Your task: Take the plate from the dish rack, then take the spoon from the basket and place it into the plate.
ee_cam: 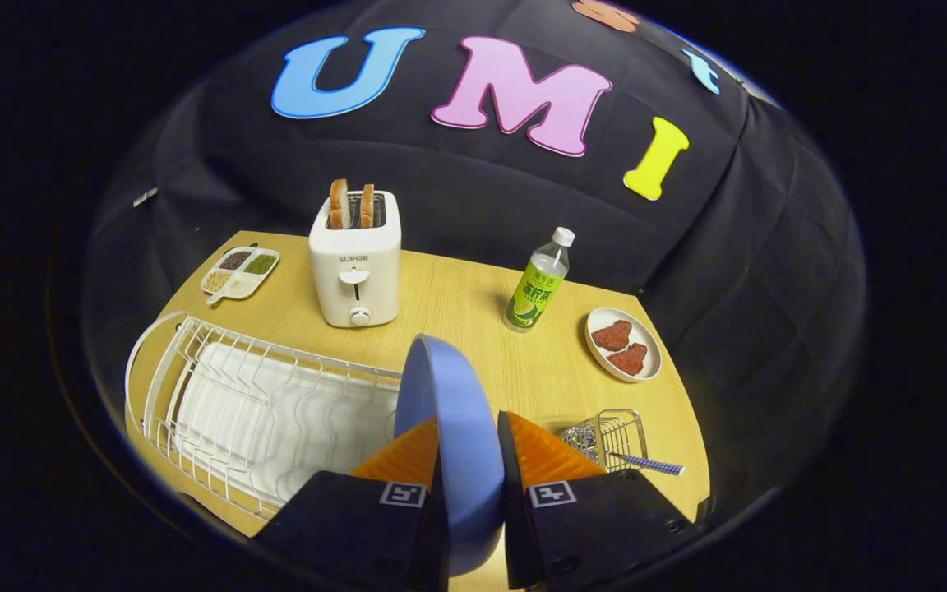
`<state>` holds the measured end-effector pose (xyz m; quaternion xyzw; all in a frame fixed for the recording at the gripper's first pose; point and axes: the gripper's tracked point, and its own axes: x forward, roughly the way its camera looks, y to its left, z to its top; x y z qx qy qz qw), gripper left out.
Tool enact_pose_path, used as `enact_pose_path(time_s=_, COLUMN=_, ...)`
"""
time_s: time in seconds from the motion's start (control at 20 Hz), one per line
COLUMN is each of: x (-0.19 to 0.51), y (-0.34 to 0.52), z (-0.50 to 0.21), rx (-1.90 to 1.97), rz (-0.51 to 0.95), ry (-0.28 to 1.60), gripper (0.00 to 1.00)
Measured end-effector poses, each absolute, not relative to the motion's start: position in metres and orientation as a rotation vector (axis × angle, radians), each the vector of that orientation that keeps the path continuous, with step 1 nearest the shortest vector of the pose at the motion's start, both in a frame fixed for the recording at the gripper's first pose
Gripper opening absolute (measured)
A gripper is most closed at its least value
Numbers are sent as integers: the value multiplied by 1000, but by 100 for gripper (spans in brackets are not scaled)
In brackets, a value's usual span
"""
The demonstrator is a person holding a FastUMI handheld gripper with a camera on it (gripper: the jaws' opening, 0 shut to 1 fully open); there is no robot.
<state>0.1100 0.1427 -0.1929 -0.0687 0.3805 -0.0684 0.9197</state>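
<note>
dish rack [260, 411] sits left of my fingers, slots empty. my tongs [467, 427] are closed tight on the blue plate [449, 436], on edge between both fingers, apparently lifted just off the rack's right end. i'd keep the squeeze firm, tip it flat, set it on bare table [457, 304]. right: wire basket [609, 436] with spoon [646, 463] waits.

Blue plate [449, 427]; white rack [219, 386] & toaster [356, 267]; light wood table [473, 329]; green-label bottle [538, 284]; silver wire basket [609, 436]; spoon [646, 463] w/ blue-white checked handle.
</note>
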Motion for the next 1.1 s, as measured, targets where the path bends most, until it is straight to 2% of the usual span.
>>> enact_pose_path(time_s=0.4, x=120, y=133, z=-183, rx=-175, rz=-208, ry=741, gripper=28)
enact_pose_path(time_s=0.75, x=120, y=142, z=-162, rx=-293, rz=-157, ry=651, gripper=28)
enact_pose_path(time_s=1.1, x=118, y=129, z=-148, rx=-180, rz=-137, ry=658, gripper=28)
